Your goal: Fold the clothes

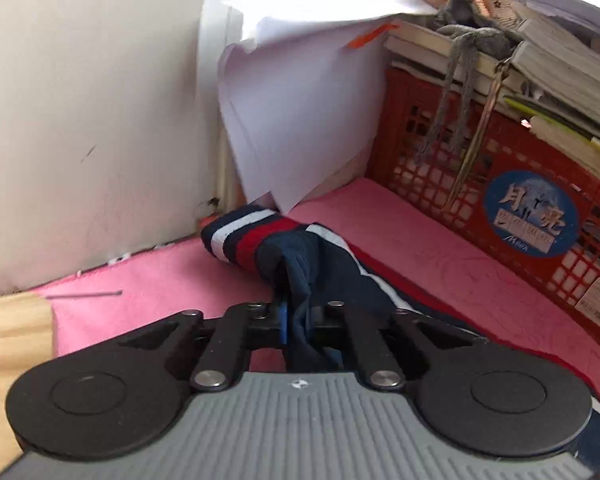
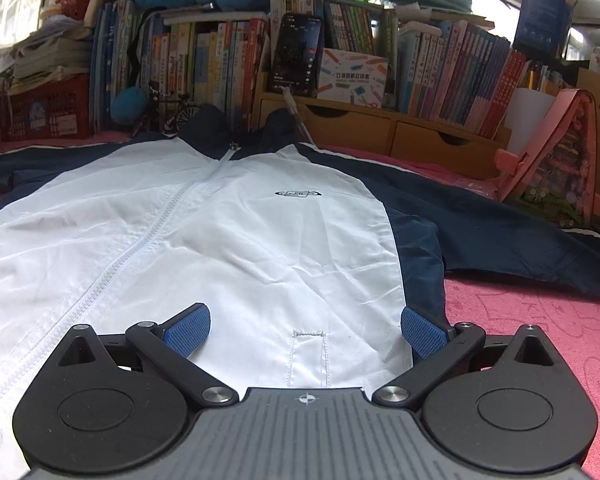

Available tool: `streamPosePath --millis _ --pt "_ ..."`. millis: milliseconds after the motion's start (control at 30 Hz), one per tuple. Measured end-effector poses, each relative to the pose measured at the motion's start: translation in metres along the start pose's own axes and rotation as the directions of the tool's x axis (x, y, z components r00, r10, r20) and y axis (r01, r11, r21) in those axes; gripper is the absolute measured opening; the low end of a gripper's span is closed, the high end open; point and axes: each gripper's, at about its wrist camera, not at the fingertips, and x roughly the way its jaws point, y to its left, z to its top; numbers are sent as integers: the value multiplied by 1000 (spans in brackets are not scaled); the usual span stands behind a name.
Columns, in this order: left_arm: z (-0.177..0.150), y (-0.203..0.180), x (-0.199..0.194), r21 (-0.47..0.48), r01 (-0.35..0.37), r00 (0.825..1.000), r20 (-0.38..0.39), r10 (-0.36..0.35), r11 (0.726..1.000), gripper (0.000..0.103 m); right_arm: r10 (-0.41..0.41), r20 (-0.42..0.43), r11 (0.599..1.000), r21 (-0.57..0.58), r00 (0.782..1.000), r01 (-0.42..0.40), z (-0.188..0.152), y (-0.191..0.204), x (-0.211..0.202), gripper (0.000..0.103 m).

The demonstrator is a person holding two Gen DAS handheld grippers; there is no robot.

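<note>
Pink blanket (image 1: 160, 280), left tool (image 1: 296, 320) tilted down, pinching sleeve (image 1: 292, 264)

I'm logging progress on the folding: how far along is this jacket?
Barely started. Done: the jacket lies spread flat, zipped front up, on the pink cover. In hand: the left gripper is shut on the navy sleeve near its striped cuff. Left: every fold; the right gripper hangs open over the hem, and the other sleeve lies outstretched.

Left gripper (image 1: 296, 316): jaws closed, pads clamping fabric between them. Right gripper (image 2: 305, 330): jaws spread wide, nothing gripped, tilted downward.
</note>
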Motion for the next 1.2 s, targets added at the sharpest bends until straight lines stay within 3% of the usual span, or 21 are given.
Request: streamPosePath --millis 67,233,367,433,500,600,700,767,800,867,967,1033,1133,1200 --pt "10 -9 -12 91 -14 994 106 4 996 6 -19 -11 1000 -23 1000 19 3 4 2 102" --pt "21 -21 -9 246 -145 965 251 82 958 6 -40 -26 998 -45 999 39 14 11 5 102" --pt "7 -13 25 216 -170 984 82 156 961 13 -38 -40 997 -74 998 35 16 20 9 102" --pt "5 -13 26 223 -177 984 58 168 959 15 -34 -48 995 -96 998 29 16 24 12 102" --pt "5 -15 23 239 -184 983 37 180 954 31 -20 -60 995 -97 998 14 16 24 15 102" --pt "4 -10 17 206 -180 983 -1 184 962 36 3 -76 997 -77 997 -8 15 21 19 103" --pt "5 2 -6 86 -116 993 -4 117 989 44 23 -85 998 -49 996 -27 14 16 20 103" --pt "1 -2 -30 115 -100 994 63 93 988 45 34 -78 998 -46 996 -38 14 14 19 103" --pt "-2 -10 -43 166 -60 995 93 45 984 46 40 -75 998 -44 996 -43 13 14 18 103" --pt "-7 -26 -69 273 16 988 143 -57 962 52 56 -58 997 -41 997 -59 13 13 14 103" --pt "-21 -55 -85 388 242 962 24 -272 889 58 78 -26 996 -36 997 -79 14 11 9 103" --pt "-29 -70 -76 411 302 951 -63 -303 860 59 86 -9 996 -30 996 -87 14 9 5 103" --pt "-40 -80 -26 349 178 980 -150 -132 920 54 91 3 996 -18 996 -91 13 7 3 103" --pt "-44 -76 -14 292 57 992 -121 -22 955 55 91 12 996 -13 996 -91 14 5 0 103"
